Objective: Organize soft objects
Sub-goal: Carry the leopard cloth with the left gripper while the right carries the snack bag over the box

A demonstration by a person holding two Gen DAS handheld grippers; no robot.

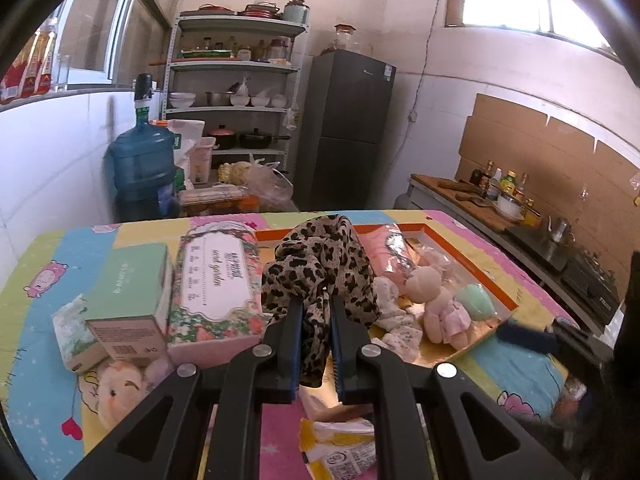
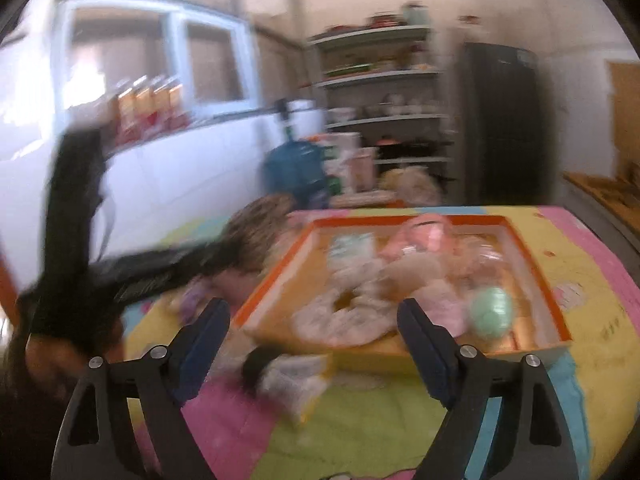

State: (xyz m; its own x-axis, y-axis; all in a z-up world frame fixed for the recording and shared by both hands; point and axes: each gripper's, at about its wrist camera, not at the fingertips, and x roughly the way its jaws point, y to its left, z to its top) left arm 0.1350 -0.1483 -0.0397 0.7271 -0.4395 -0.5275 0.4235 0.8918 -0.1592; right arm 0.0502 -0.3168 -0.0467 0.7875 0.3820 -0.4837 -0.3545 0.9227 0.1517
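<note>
My left gripper [image 1: 316,308] is shut on a leopard-print scarf [image 1: 320,256], which bunches up above the fingers and hangs down between them, over the left edge of an orange-rimmed tray [image 1: 468,264]. In the tray lie a pale doll in a pink dress [image 1: 436,300], a mint-green soft ball [image 1: 476,300], a pink wrapped bundle [image 1: 384,248] and white cloth [image 1: 396,320]. The right wrist view is blurred. There my right gripper [image 2: 314,308] stands open and empty before the tray's near rim [image 2: 276,276], with the green ball [image 2: 492,312] just beyond its right finger.
On the patterned tablecloth left of the tray stand a floral tissue box [image 1: 216,280], a green carton [image 1: 132,296] and a tissue pack [image 1: 76,332]. A plush doll [image 1: 116,388] and a yellow packet [image 1: 344,452] lie near the front. A water jug, shelves and a fridge stand behind the table.
</note>
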